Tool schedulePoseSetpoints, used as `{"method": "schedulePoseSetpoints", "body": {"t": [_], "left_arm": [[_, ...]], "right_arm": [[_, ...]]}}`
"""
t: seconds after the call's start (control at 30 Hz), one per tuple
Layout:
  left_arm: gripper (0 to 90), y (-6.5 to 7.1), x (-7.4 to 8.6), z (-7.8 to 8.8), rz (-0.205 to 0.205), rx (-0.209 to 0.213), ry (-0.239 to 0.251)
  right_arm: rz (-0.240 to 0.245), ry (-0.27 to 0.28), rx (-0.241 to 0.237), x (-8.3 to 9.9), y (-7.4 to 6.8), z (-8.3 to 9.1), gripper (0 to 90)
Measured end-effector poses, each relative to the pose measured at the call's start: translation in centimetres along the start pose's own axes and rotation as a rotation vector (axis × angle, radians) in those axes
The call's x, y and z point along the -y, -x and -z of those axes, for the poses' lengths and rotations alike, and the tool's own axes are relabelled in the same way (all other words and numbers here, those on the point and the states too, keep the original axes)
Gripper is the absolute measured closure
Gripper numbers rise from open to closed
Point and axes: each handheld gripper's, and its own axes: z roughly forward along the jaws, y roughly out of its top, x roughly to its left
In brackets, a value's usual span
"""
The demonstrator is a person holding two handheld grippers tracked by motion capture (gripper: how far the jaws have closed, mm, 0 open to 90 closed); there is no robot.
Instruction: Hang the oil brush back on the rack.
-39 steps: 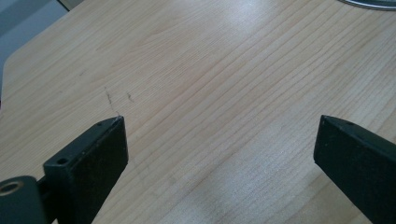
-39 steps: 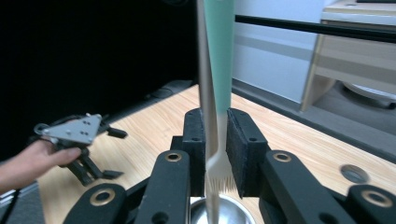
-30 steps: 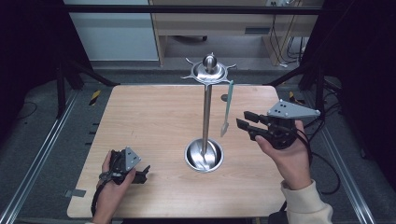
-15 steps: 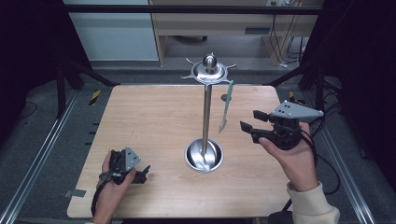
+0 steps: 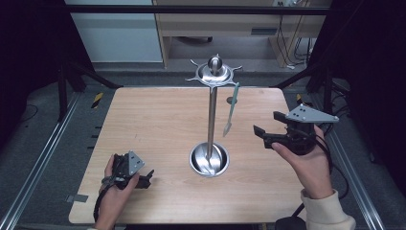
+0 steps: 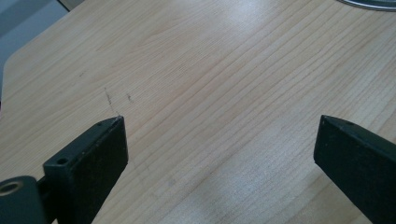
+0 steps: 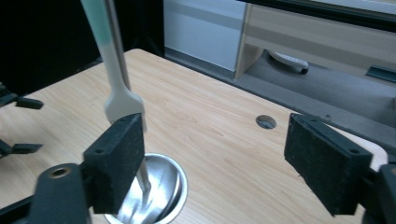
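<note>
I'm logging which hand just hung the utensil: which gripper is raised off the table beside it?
The right gripper, held in the air, jaws open, beside the hanging fork. The left gripper rests low on the table.

This looks like a lab or test room set up for recording, not a home. A plain wooden table (image 5: 158,124) stands at the centre of the frame inside a frame of black metal bars (image 5: 191,9), with struts slanting down at the upper left and upper right. Metal rails (image 5: 43,158) run along the grey floor at both sides. Dark curtains or panels close off the left and right edges. At the top, behind the table, stands pale wooden office furniture (image 5: 215,24), with a bundle of cables (image 5: 287,33) hanging at the upper right. Yellow and black hazard tape (image 5: 97,99) marks the floor at the table's far left corner
</note>
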Motion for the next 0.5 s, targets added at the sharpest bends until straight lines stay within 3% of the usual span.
{"method": "schedulePoseSetpoints", "body": {"t": [0.5], "left_arm": [[2.5, 0.0, 0.0, 0.1, 0.007, -0.007, 0.007]], "right_arm": [[0.003, -0.010, 0.024, 1.6, 1.1, 0.9, 8.7]]}}
